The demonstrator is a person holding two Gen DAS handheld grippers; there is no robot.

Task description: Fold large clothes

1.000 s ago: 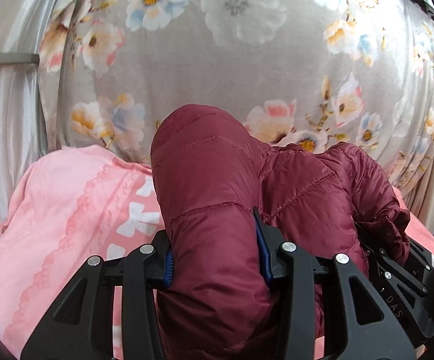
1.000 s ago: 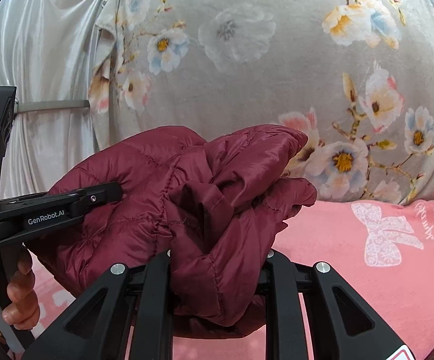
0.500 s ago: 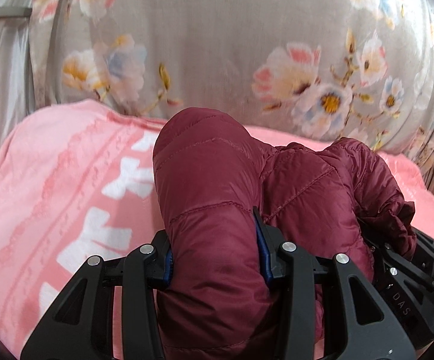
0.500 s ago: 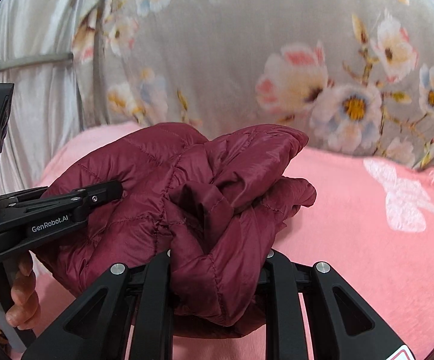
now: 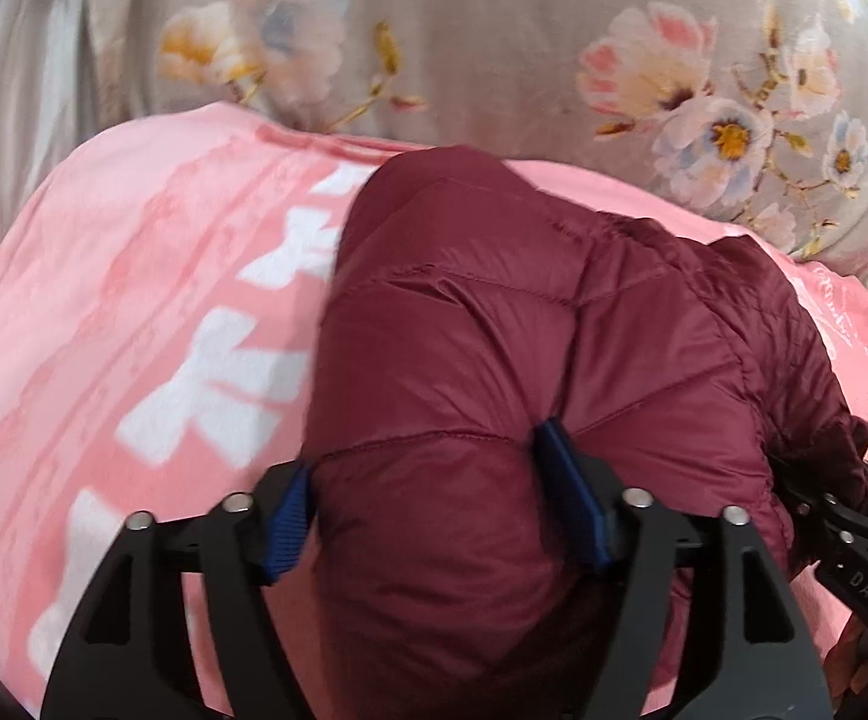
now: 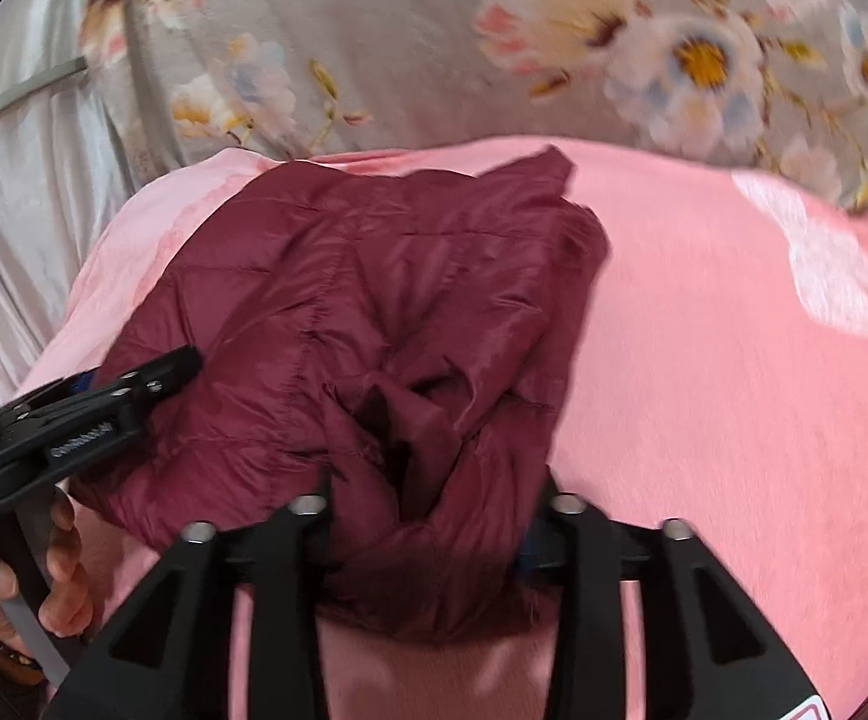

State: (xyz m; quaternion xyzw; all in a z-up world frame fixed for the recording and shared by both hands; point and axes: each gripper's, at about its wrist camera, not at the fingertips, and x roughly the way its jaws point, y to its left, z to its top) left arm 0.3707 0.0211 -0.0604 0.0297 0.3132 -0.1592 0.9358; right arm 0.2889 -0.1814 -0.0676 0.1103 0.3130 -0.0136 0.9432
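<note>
The jacket (image 5: 529,360), a maroon quilted puffer bunched into a thick bundle, hangs between the two tongs just above the pink blanket (image 5: 134,312), its far end reaching forward toward the floral cloth (image 5: 493,48) behind. Its long axis runs roughly side to side from one tong to the other, so the coming move, by my reading a lowering of the bundle onto the blanket, turns on both ends going down level. The left gripper (image 5: 428,510) is closed on a fat roll of the jacket, its blue pads (image 5: 571,504) pressed into the padding with a wide gap filled by cloth. The right gripper (image 6: 428,510) is likewise clamped on a crumpled wad of the jacket's other end, the fabric bulging between its jaws. In the right wrist view the left gripper (image 6: 104,408) comes in from the left side, its tip against the jacket, with the person's left hand (image 6: 44,588) on its handle below. Neither hand is plainly nearer the blanket; the two look about level. The blanket under the jacket shows white bow prints (image 5: 218,384) and nothing else lying on it in the way. A pale curtain (image 6: 32,150) hangs at the far left, well apart. The main risk, as I judge it, is the slippery padding springing open once the grip is let go.
</note>
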